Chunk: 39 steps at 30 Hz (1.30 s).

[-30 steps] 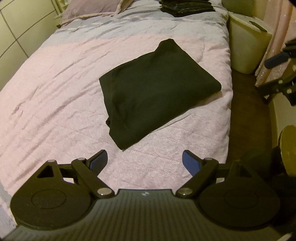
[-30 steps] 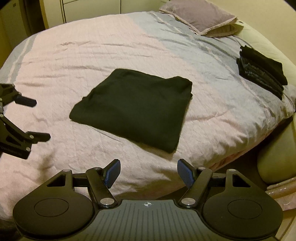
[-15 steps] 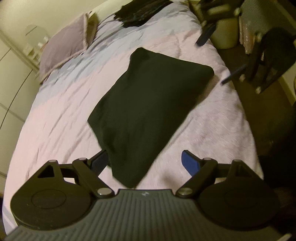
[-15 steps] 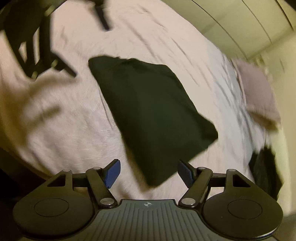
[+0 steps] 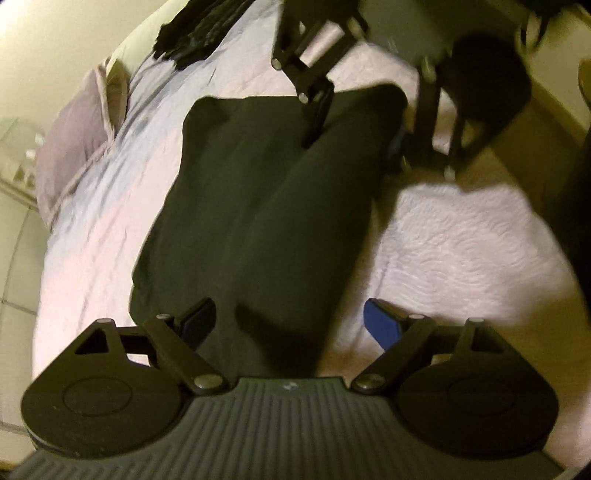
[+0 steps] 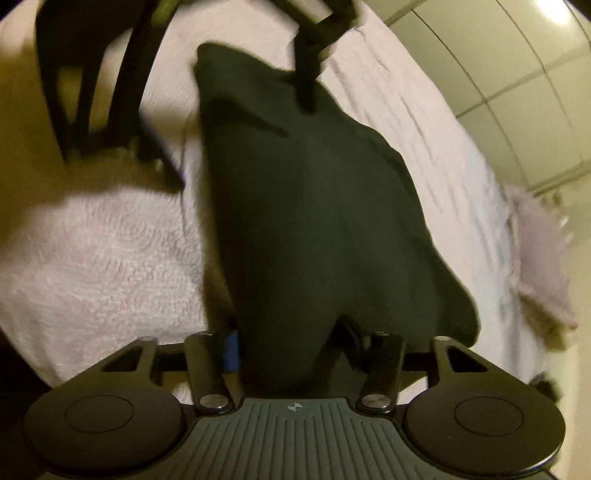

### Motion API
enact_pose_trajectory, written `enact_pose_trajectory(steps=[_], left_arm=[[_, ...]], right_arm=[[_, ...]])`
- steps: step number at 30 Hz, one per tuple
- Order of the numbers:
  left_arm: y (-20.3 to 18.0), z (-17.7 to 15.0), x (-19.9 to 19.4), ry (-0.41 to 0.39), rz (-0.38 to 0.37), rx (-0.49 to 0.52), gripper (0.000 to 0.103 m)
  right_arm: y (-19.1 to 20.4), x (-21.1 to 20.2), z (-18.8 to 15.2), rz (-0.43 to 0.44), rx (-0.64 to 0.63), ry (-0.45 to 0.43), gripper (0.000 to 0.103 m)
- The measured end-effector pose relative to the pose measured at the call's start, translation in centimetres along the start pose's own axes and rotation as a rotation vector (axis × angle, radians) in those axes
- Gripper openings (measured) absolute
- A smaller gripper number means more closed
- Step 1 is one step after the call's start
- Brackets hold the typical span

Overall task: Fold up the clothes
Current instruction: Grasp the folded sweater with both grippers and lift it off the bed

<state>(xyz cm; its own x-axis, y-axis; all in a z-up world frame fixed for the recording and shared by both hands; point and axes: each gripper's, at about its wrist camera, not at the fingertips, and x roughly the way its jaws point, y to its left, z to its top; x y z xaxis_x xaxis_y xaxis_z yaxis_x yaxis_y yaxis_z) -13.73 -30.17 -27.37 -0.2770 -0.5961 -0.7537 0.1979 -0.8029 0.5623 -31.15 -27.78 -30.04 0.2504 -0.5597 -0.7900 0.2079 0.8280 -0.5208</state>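
Note:
A folded black garment [image 5: 266, 203] lies lengthwise on the pink quilted bed [image 5: 461, 240]. My left gripper [image 5: 291, 325] is open and straddles the garment's near end, with its left finger over the cloth. My right gripper [image 6: 291, 345] works from the opposite end of the same garment [image 6: 314, 221]. There its jaws have narrowed onto the bunched cloth between them. In the left wrist view, one of the right gripper's fingers [image 5: 314, 114] presses on the far end. The frames are blurred by motion.
A grey pillow [image 5: 70, 147] and a stack of folded black clothes [image 5: 199, 26] sit toward the head of the bed. The bed's edge and the floor [image 5: 524, 140] lie to the right. Pale wardrobe panels [image 6: 517, 74] stand beyond the bed.
Both grippers dropped from hovering above the bed onto opposite ends of the garment. The right jaws narrowed onto the cloth, while the left jaws stayed open.

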Motion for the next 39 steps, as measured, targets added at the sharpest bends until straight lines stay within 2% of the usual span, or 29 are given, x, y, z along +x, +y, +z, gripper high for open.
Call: enact_pose_trajectory(steps=[1, 6, 8, 9, 11, 13, 15, 19, 21, 23, 24, 25, 26, 28, 30, 31, 32, 34, 39], left_arm=[[-0.1, 0.1, 0.5, -0.002, 0.013, 0.024, 0.087], [1.0, 0.5, 2.3, 0.031, 0.079, 0.142, 0.086], [1.7, 0.3, 3.1, 0.075, 0.089, 0.174, 0.066], [2.1, 0.2, 3.6, 0.101, 0.083, 0.181, 0.06], [3.1, -0.1, 4.1, 0.135, 0.025, 0.149, 0.026], [3.5, 0.1, 4.2, 0.149, 0.002, 0.138, 0.014], [4.4, 0.3, 4.2, 0.162, -0.019, 0.097, 0.013], [7.1, 1.0, 3.6, 0.17, -0.037, -0.002, 0.012], [7.9, 1.3, 3.3, 0.169, -0.052, -0.002, 0.012], [8.2, 1.3, 3.1, 0.161, -0.065, 0.001, 0.013], [8.0, 1.1, 3.1, 0.155, -0.061, 0.015, 0.014], [7.7, 1.0, 3.0, 0.15, -0.058, 0.029, 0.02], [7.5, 0.8, 3.0, 0.144, -0.055, 0.043, 0.033], [6.9, 0.4, 3.3, 0.13, -0.045, 0.083, 0.047], [6.1, 0.0, 4.1, 0.131, -0.034, 0.134, 0.037], [5.9, -0.3, 4.3, 0.13, -0.041, 0.148, 0.026], [5.6, -0.5, 4.5, 0.128, -0.048, 0.162, 0.019], [5.6, -0.6, 4.4, 0.12, -0.053, 0.176, 0.014], [8.2, 0.1, 1.3, 0.064, -0.027, 0.152, 0.012]], right_arm=[[-0.6, -0.5, 0.0, 0.019, 0.017, -0.006, 0.036], [-3.3, -2.7, -0.1, 0.069, 0.039, -0.036, 0.034], [-3.7, -3.1, -0.2, 0.074, 0.037, -0.049, 0.034], [-3.8, -3.3, -0.2, 0.075, 0.036, -0.054, 0.033], [-3.9, -3.6, -0.3, 0.076, 0.035, -0.065, 0.033], [-4.1, -3.9, -0.3, 0.078, 0.034, -0.076, 0.034], [-3.6, -4.1, -0.1, 0.067, 0.019, -0.072, 0.039], [-3.3, -3.6, 0.1, 0.036, -0.005, -0.066, 0.061], [-3.5, -3.3, 0.0, 0.039, -0.006, -0.061, 0.061], [-3.7, -2.9, 0.0, 0.041, -0.008, -0.055, 0.061], [-3.8, -2.7, -0.1, 0.042, -0.009, -0.053, 0.053], [-3.9, -2.6, -0.1, 0.043, -0.01, -0.05, 0.039], [-4.0, -2.4, -0.1, 0.044, -0.011, -0.047, 0.037], [-4.2, -2.1, -0.2, 0.047, -0.012, -0.042, 0.033], [-4.4, -1.8, -0.2, 0.047, -0.013, -0.032, 0.032], [-4.6, -1.9, -0.1, 0.044, -0.009, -0.019, 0.031], [-4.8, -2.0, 0.1, 0.041, -0.001, -0.008, 0.031], [-5.3, -2.4, 0.7, 0.034, -0.001, 0.005, 0.03], [-7.7, -4.4, 2.0, 0.013, -0.011, 0.027, 0.03]])
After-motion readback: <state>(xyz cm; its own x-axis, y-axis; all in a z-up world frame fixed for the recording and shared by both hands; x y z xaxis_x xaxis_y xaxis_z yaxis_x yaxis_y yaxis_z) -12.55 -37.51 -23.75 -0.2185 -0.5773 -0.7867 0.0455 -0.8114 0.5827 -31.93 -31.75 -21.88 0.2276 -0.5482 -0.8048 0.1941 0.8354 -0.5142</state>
